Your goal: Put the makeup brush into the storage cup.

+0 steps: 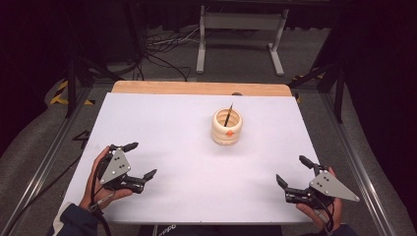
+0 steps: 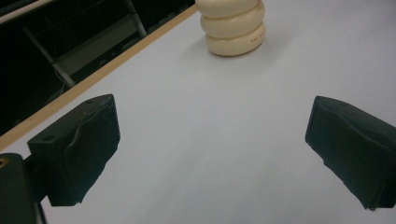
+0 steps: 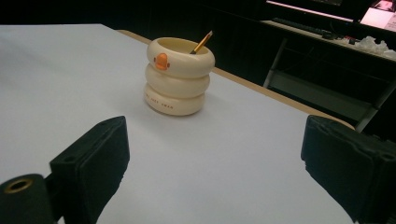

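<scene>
I hold one tool in each hand, low on the white table. My left gripper sits near the left edge of the table, and its two black jaws are spread wide apart. Nothing is between them. I can see only bare white table in the gap when I look along them in the left gripper view.

My right gripper sits near the right edge, close to me. Its jaws are wide apart too, and they hold nothing. In the right gripper view the gap between them is just white table.

The cream pot stands upright near the middle of the table, a bit toward the far side. It looks like three fat rings stacked up. It has a small orange mark on its top ring. A pencil stands inside it and leans, with its tip poking up over the rim.

The pot is well apart from both of my tools. It sits farther away than they do, between them, a little closer to my right one.

A wooden strip runs along the far edge of the table.
</scene>
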